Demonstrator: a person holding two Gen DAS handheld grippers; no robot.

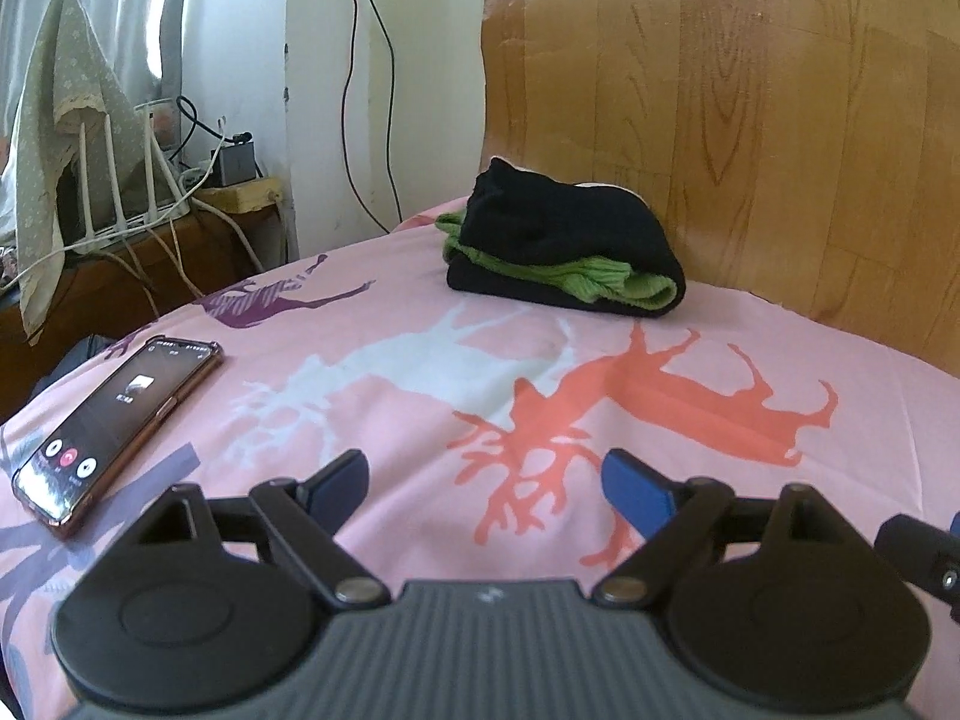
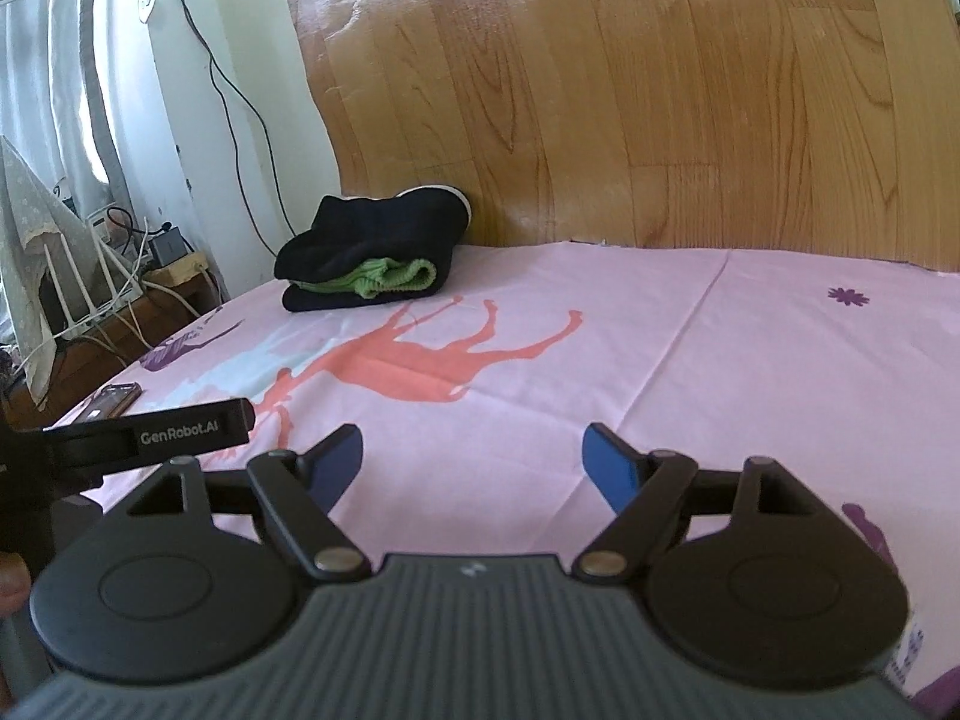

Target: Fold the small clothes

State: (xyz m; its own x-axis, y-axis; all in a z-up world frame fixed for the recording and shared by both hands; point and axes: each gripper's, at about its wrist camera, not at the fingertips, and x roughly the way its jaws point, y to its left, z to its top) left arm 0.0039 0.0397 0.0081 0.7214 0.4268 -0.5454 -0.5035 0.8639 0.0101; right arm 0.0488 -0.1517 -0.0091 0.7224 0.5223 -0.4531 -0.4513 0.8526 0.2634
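Note:
A stack of folded small clothes, black pieces (image 1: 558, 222) with a green ribbed one (image 1: 576, 279) between them, lies at the far side of the pink deer-print sheet (image 1: 420, 396), against the wooden headboard. It also shows in the right wrist view (image 2: 378, 252). My left gripper (image 1: 483, 483) is open and empty, low over the sheet, well short of the stack. My right gripper (image 2: 474, 459) is open and empty over the sheet to the right of the left one, whose black arm (image 2: 150, 435) shows at its left.
A phone (image 1: 114, 426) with a lit call screen lies on the sheet at the left edge. The wooden headboard (image 1: 750, 120) stands behind the bed. A side table (image 1: 144, 252) with a router, cables and a draped cloth is at the far left.

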